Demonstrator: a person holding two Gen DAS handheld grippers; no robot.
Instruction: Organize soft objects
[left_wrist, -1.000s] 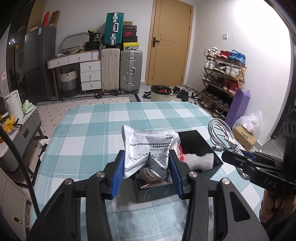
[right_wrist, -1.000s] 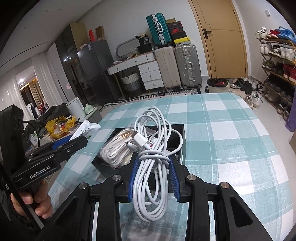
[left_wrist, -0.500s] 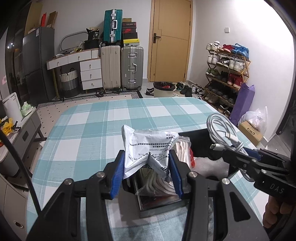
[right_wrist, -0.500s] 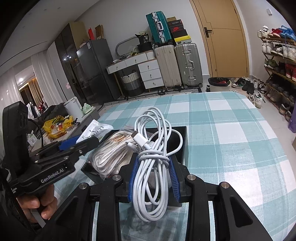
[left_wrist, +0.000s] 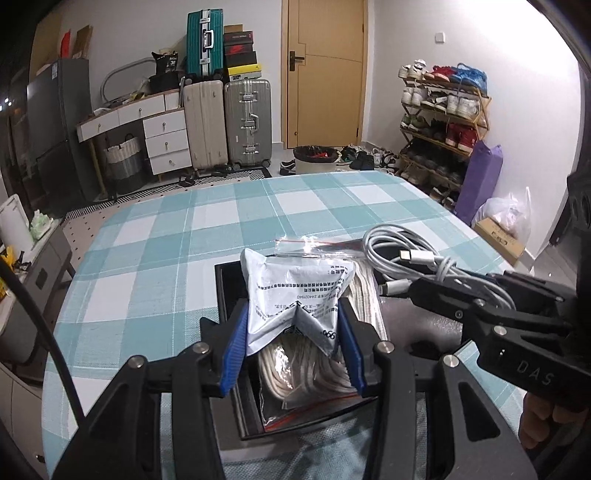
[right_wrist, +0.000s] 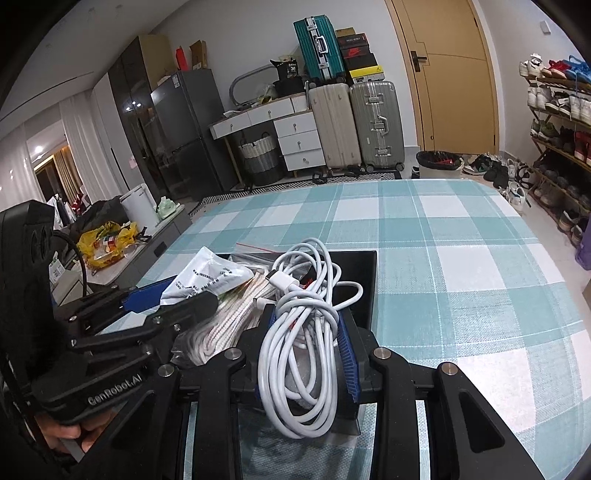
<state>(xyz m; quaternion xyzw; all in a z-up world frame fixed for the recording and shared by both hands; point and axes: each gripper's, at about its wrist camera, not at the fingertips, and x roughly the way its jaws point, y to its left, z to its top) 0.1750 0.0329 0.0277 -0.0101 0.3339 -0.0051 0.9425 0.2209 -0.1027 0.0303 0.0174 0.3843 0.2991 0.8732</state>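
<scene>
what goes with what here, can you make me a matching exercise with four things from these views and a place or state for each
Column one:
1. silver printed packet
2. white charging cable
3. bagged white rope
4. black box

Column two:
A. lying in the box inside a clear zip bag
B. pinched in the left gripper
C. sitting open on the checked tablecloth
D. pinched in the right gripper

Pairs: 1-B, 2-D, 3-A, 4-C
</scene>
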